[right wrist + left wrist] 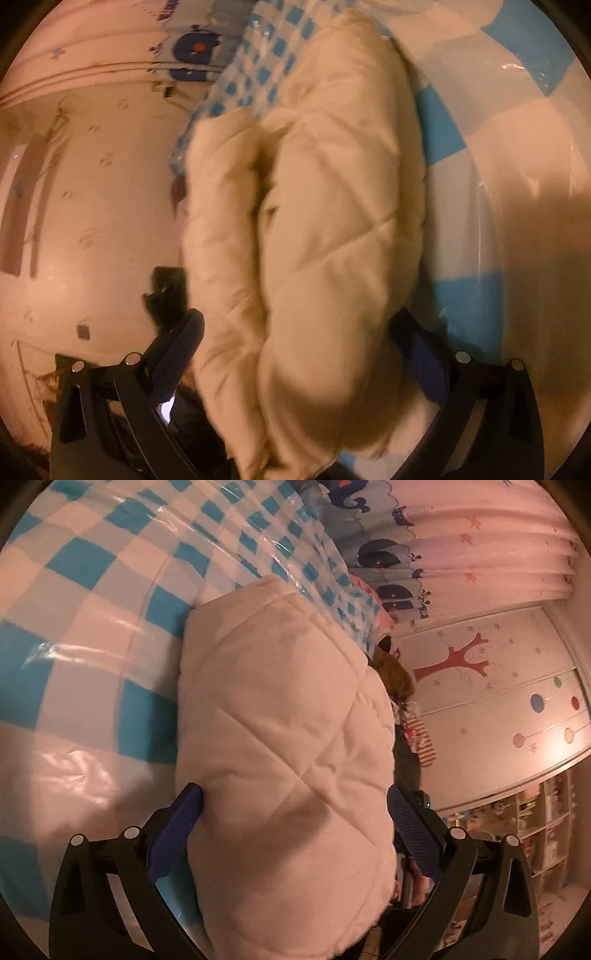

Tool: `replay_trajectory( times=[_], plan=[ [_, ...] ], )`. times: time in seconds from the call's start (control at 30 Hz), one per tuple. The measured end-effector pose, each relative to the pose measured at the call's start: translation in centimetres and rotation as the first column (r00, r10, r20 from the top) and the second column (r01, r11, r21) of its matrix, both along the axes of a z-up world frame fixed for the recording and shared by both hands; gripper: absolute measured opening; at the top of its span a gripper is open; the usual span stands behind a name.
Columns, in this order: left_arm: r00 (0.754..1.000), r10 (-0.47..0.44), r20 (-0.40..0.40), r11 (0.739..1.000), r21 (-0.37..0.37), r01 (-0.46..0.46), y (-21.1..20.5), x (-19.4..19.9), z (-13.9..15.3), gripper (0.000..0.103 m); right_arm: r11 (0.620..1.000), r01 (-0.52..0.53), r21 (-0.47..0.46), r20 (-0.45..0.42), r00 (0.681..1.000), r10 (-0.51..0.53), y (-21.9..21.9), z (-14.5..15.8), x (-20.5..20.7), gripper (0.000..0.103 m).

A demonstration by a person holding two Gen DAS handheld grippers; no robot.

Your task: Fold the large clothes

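A cream quilted padded garment [280,738] lies folded into a thick bundle on a blue-and-white checked bed cover [85,602]. My left gripper [295,823] stands wide, one blue pad [177,830] on each side of the bundle's near end, touching its sides. In the right wrist view the same garment [314,240] shows as two stacked folds. My right gripper [306,350] also straddles its near end, with the right pad [424,365] partly hidden by fabric. Whether either gripper squeezes the bundle is unclear.
The checked cover [480,184] has a shiny plastic sheet over it. A whale-print curtain [424,546] hangs behind the bed. A wardrobe with a red tree decal [480,686] and shelves [535,830] stand at the right. Dark and striped clothes [413,738] lie beside the bundle.
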State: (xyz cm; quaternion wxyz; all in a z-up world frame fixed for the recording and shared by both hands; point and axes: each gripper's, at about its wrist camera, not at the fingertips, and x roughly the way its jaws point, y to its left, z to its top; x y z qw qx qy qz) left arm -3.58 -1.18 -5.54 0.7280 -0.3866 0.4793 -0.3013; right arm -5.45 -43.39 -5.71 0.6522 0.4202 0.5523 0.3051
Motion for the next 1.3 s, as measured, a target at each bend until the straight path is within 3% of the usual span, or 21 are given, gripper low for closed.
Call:
replay_trajectory(
  times=[0.17,0.2,0.27,0.3,0.37,0.43,0.53,0.6,0.63,0.67,0.73,0.97,1.1,1.2,1.3],
  plan=[
    [1.0,0.004,-0.022,1.0,0.016,-0.004,-0.5,0.8,0.2,0.095,0.998,-0.042,0.045,-0.008,0.999,0.043,1.3,-0.1,1.1,0.098],
    [1.0,-0.013,-0.002,0.998,0.067,0.013,-1.0,0.5,0.8,0.095,0.999,-0.042,0.024,-0.011,0.999,0.042,1.4,-0.1,1.5,0.098],
    [0.998,-0.05,0.023,0.95,0.311,0.041,-2.2,0.6,1.2,0.096,0.999,-0.026,-0.025,-0.028,0.999,0.025,1.2,-0.2,1.8,0.098],
    [0.999,-0.053,0.005,0.949,0.313,0.048,-1.8,0.8,0.6,0.096,1.0,-0.017,-0.026,-0.037,0.999,0.016,1.4,-0.3,2.1,0.098],
    [0.994,-0.043,-0.101,0.987,0.152,0.058,-0.4,1.3,-1.4,0.095,1.0,-0.022,0.011,-0.028,0.999,0.022,1.3,-0.3,1.8,0.098],
    [0.992,-0.067,-0.104,0.995,0.07,0.075,-0.7,1.4,-2.1,0.095,0.999,-0.021,0.028,-0.028,0.999,0.022,1.7,-0.3,2.0,0.098],
    [0.994,-0.073,-0.08,0.996,0.053,0.077,-2.1,1.5,-2.0,0.095,0.999,-0.028,-0.015,-0.03,0.999,0.028,2.7,-0.3,2.4,0.098],
    [0.995,-0.09,-0.032,0.991,0.094,0.092,-3.0,1.4,-0.9,0.095,0.999,-0.044,-0.028,0.018,0.999,0.045,4.0,0.9,2.5,0.098],
    [0.994,-0.109,0.01,0.986,0.127,0.107,-3.5,0.9,0.1,0.09,0.999,-0.051,-0.016,0.046,0.998,0.052,3.7,1.8,1.6,0.098],
    [0.992,-0.12,0.035,0.981,0.155,0.113,-3.8,0.7,0.9,0.076,0.998,-0.066,0.006,0.086,0.994,0.065,4.1,3.2,1.1,0.098],
    [0.99,-0.125,0.067,0.981,0.155,0.113,-3.5,0.3,2.6,0.07,0.996,-0.086,0.011,0.136,0.987,0.084,5.2,5.5,0.8,0.098],
    [0.977,-0.052,0.207,0.979,0.205,0.009,2.5,-0.5,10.1,0.067,0.981,-0.186,0.049,0.238,0.956,0.169,11.7,11.4,3.4,0.098],
    [0.968,0.03,0.248,0.96,0.263,-0.097,8.7,-0.7,12.8,0.067,0.964,-0.256,0.071,0.278,0.933,0.227,16.7,12.4,5.2,0.098],
    [0.967,0.102,0.234,0.941,0.292,-0.17,13.7,-0.4,11.9,0.067,0.941,-0.328,0.078,0.264,0.917,0.298,23.4,10.2,8.1,0.098],
    [0.971,0.184,0.155,0.905,0.359,-0.229,19.0,1.0,7.1,0.071,0.923,-0.384,0.014,0.202,0.905,0.374,28.8,5.3,10.9,0.098]
  ],
)
